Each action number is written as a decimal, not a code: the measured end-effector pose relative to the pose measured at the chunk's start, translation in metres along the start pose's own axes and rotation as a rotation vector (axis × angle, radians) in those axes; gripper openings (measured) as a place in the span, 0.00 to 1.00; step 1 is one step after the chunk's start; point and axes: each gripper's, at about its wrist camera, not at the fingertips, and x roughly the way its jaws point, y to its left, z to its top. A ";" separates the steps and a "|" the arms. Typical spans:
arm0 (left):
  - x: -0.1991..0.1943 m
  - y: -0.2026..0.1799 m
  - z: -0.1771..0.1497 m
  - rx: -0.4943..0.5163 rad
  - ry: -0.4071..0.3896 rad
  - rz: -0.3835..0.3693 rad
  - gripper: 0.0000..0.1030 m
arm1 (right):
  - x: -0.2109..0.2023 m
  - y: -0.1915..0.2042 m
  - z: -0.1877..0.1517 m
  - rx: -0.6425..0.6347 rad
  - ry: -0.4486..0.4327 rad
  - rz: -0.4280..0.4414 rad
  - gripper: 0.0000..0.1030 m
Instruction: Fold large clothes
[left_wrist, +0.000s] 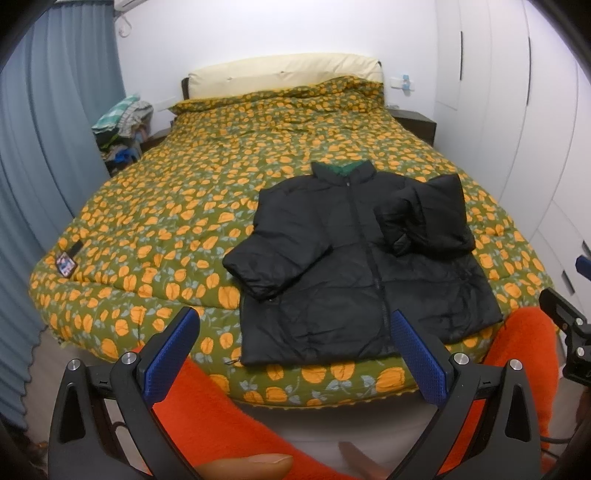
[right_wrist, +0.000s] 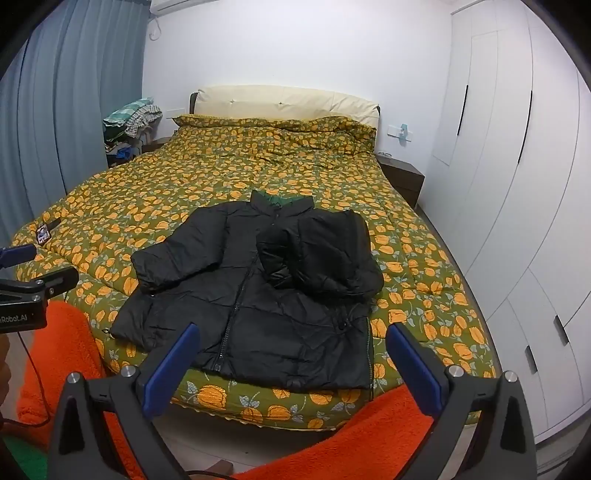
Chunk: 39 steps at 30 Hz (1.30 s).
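We see our left gripper (left_wrist: 295, 343) with its blue pads spread wide and nothing between them, and our right gripper (right_wrist: 295, 360) stands just as wide and bare. Both hang short of the bed's foot, above our orange trouser legs (left_wrist: 221, 413). Beyond them a black puffer jacket (right_wrist: 258, 291) lies face up, zipped, on the flowered quilt (right_wrist: 155, 206) near the foot edge. One sleeve is folded across its chest; the other slants outward. Green lining shows at the collar.
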 end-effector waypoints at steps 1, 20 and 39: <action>0.000 0.000 0.000 0.000 0.001 0.000 1.00 | 0.000 -0.001 0.000 0.000 0.001 0.001 0.99; 0.000 0.000 0.000 0.000 0.002 0.001 1.00 | -0.001 0.001 0.000 0.005 0.000 0.005 0.99; 0.001 0.000 -0.001 0.000 0.003 0.001 1.00 | -0.001 0.002 -0.001 0.007 0.003 0.007 0.99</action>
